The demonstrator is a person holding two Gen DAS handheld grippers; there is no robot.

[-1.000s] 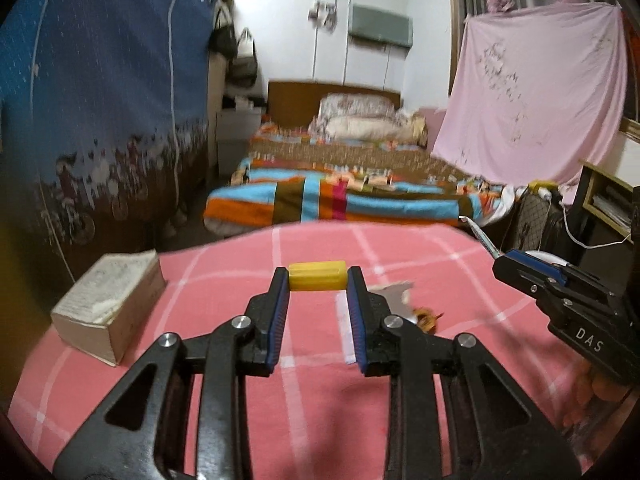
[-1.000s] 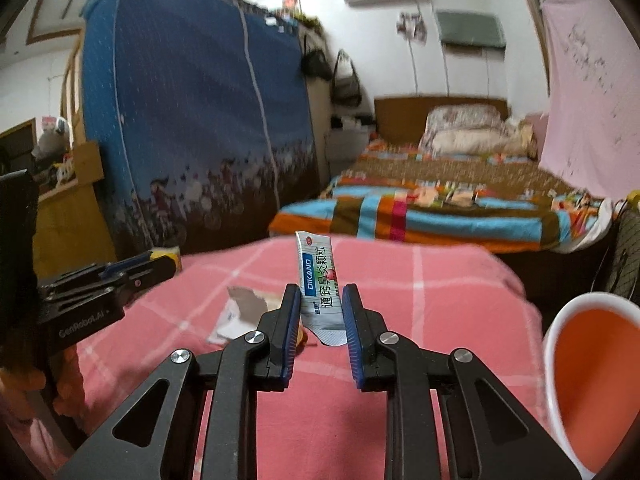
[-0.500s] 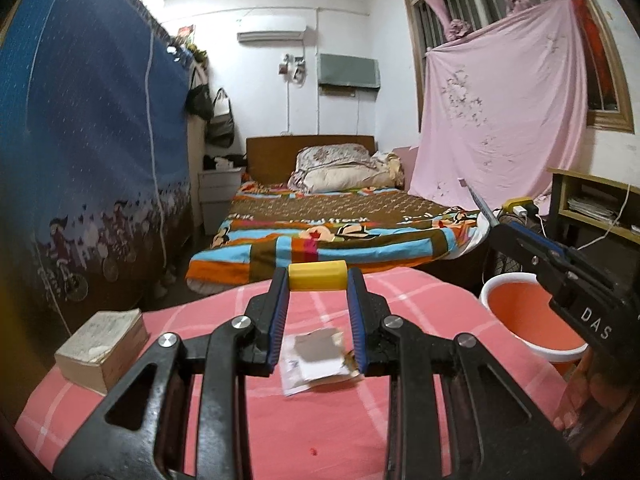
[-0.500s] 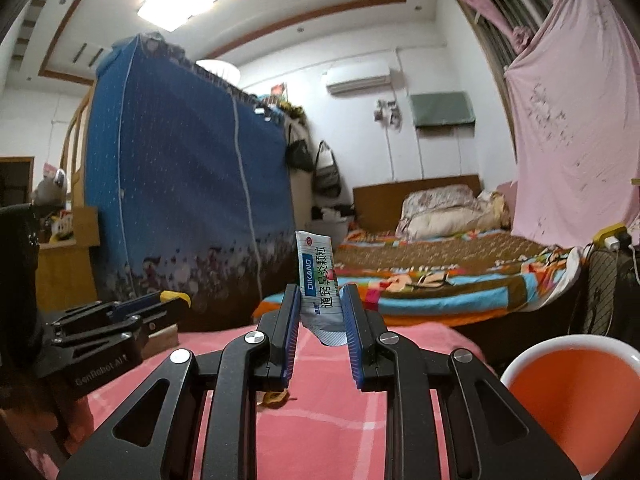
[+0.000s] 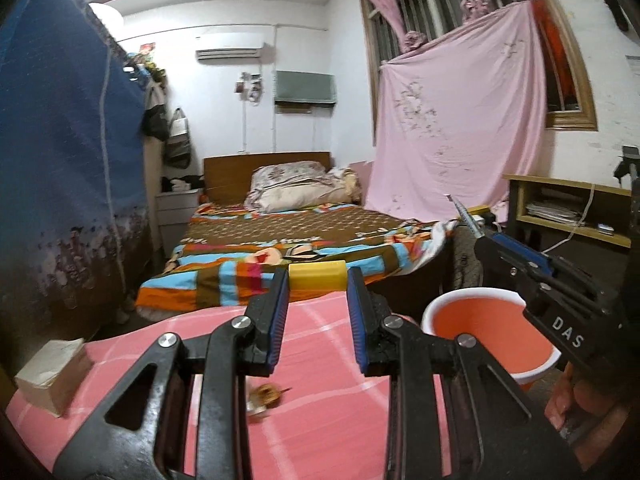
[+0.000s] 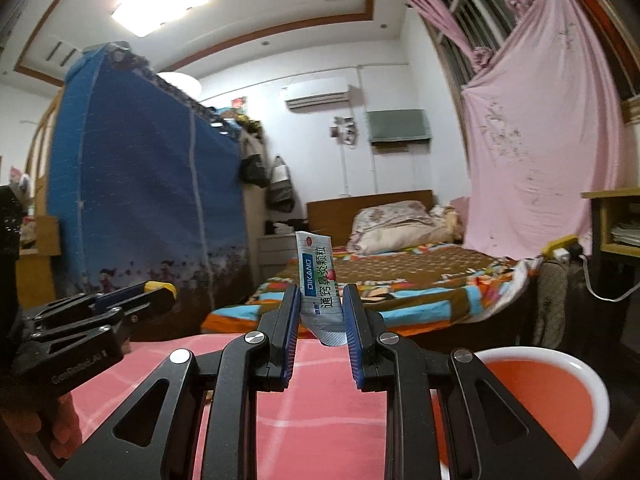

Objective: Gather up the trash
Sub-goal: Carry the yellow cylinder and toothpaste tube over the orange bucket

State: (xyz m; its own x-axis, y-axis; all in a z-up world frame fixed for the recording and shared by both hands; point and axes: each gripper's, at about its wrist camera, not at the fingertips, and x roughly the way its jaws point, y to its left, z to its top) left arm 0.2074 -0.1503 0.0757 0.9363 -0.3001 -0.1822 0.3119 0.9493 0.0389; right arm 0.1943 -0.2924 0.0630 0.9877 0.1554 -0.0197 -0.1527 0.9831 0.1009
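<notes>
Both tongs have risen and swung right since the earlier frames, so the torn white wrapper once lying on the counter (image 5: 320,420) has dropped out of sight and the orange bucket (image 5: 484,324) now sits larger at the right. Left tongs (image 5: 317,280) are clamped on a yellow block (image 5: 317,275), held crosswise between the blue pads at the tips, above the far edge of the pink checked counter. Right tongs (image 6: 320,312) are closed narrowly on a medicine sachet (image 6: 320,284) printed DIKANG, which stands upright and leans slightly left, its lower end pinched between the pads. In the right wrist view the white-rimmed bucket lies near and to the right of the tongs, below them. A small brown scrap (image 5: 266,394) rests on the counter under the left tongs, blurred. A tissue box (image 5: 52,376) sits at the counter's left edge. Beyond the counter stands a bed (image 5: 304,240) with a striped blanket.
</notes>
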